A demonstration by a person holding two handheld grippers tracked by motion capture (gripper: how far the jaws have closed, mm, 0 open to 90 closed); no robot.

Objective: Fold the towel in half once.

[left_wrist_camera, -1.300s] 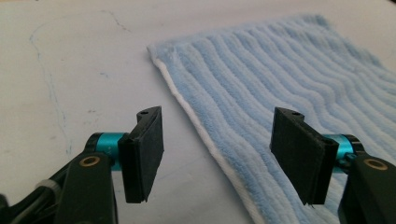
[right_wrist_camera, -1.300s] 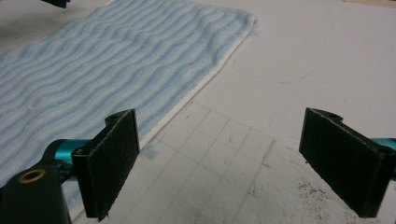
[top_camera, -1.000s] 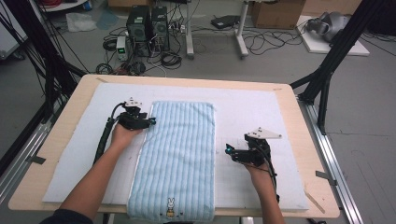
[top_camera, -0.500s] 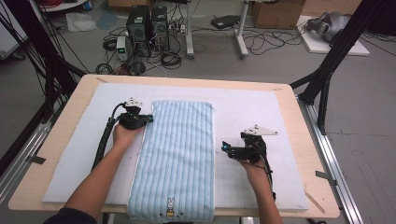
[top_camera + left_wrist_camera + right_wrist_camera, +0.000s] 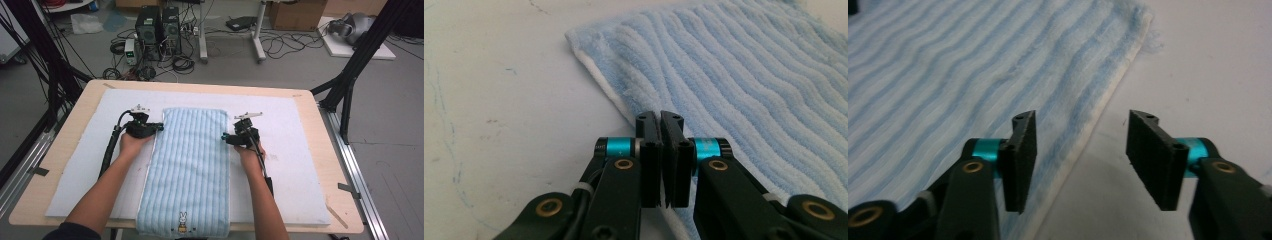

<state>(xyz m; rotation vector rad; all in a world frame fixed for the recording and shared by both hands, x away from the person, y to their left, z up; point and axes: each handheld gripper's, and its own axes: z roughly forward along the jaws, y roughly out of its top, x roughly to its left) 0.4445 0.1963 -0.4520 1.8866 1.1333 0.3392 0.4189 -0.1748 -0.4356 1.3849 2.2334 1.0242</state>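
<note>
My left tongs (image 5: pixel 660 150) pinch the soft, limp, light-blue striped terry towel (image 5: pixel 192 165) at its left hem, while my right tongs (image 5: pixel 1079 160), half-open and just closing, straddle the right hem, gripping nothing.

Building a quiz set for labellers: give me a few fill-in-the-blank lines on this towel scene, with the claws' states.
1. The striped towel is light ____ in colour.
2. The left claw is ____ on the towel's edge.
3. The right claw has just been closing; its jaws stand apart across the towel's ____.
4. The small picture at the towel's near end shows a ____.

Missing words: blue; shut; edge; rabbit
</note>
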